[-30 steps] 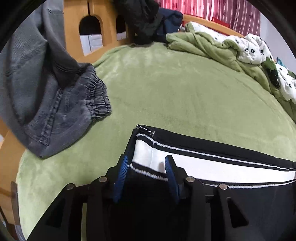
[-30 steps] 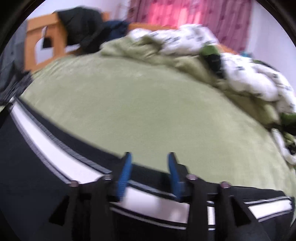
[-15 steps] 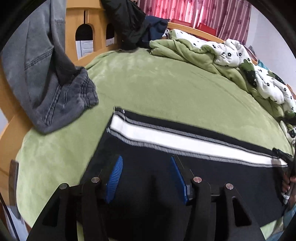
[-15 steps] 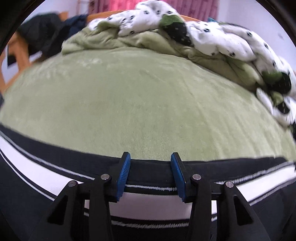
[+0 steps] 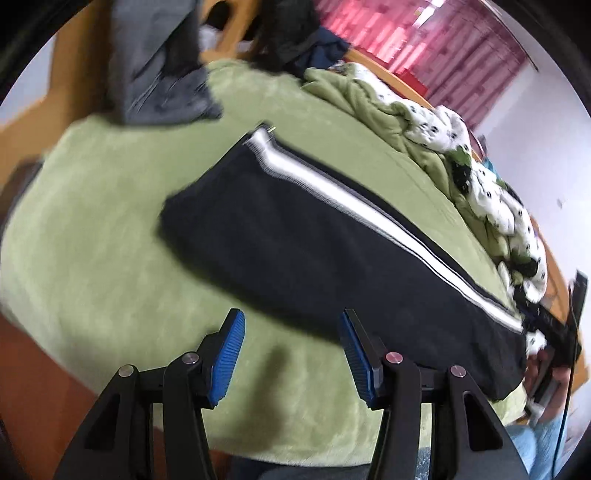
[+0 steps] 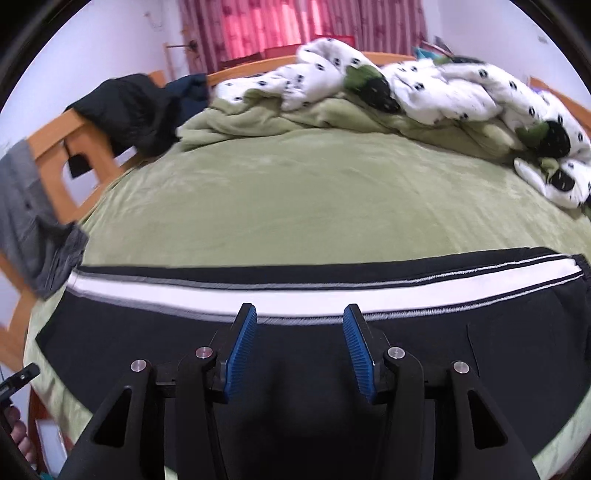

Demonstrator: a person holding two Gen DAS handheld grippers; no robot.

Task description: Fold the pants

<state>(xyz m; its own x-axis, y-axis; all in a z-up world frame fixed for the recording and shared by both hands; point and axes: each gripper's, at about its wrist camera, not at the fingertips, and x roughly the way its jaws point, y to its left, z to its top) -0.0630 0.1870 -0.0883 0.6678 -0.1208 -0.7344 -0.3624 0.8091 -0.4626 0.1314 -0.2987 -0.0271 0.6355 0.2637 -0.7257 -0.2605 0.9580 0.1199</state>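
Black pants [image 5: 295,236] with a white side stripe lie flat and stretched out along the near edge of the green bed [image 5: 92,229]. They also show in the right wrist view [image 6: 303,354], stripe on the far side. My left gripper [image 5: 291,332] is open and empty, above the bed just off the pants' near edge. My right gripper [image 6: 299,325] is open and empty, above the middle of the pants. The right gripper also shows at the far right of the left wrist view [image 5: 554,332].
Grey jeans [image 5: 159,70] hang over the wooden bed frame [image 6: 55,147] at the left. Dark clothes [image 6: 129,107] drape over the frame. A rumpled green and white spotted duvet [image 6: 406,88] lies along the far side. Red curtains [image 6: 258,26] hang behind.
Both grippers have let go of the pants and pulled back from the bed. The pants now lie flat. The left gripper has swung left and tilted.
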